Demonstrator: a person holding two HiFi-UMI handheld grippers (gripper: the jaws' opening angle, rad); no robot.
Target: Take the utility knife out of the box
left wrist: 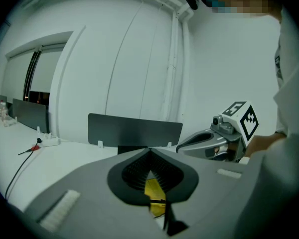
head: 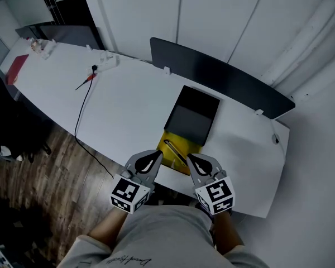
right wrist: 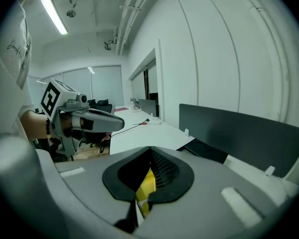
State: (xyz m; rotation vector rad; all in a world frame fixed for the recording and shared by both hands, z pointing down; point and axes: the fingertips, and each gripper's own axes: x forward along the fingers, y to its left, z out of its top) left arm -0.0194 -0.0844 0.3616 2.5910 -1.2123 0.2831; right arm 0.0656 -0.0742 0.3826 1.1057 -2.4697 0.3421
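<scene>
Head view: utility knife (head: pixel 175 151) lies in the open box (head: pixel 191 119), centre frame, just above my left gripper (head: pixel 156 156) and right gripper (head: pixel 192 159) | Left gripper view: jaws together, empty | Right gripper view: jaws together, empty | Technique: I should part one claw before descending, then pinch the handle crosswise.

Left claw (head: pixel 156 156) and right claw (head: pixel 192 158) side by side, jaws together, tips slightly downward.

White table (head: pixel 134 99) with open box (head: pixel 192 121) (black cable (head: pixel 81 113) well apart)
</scene>
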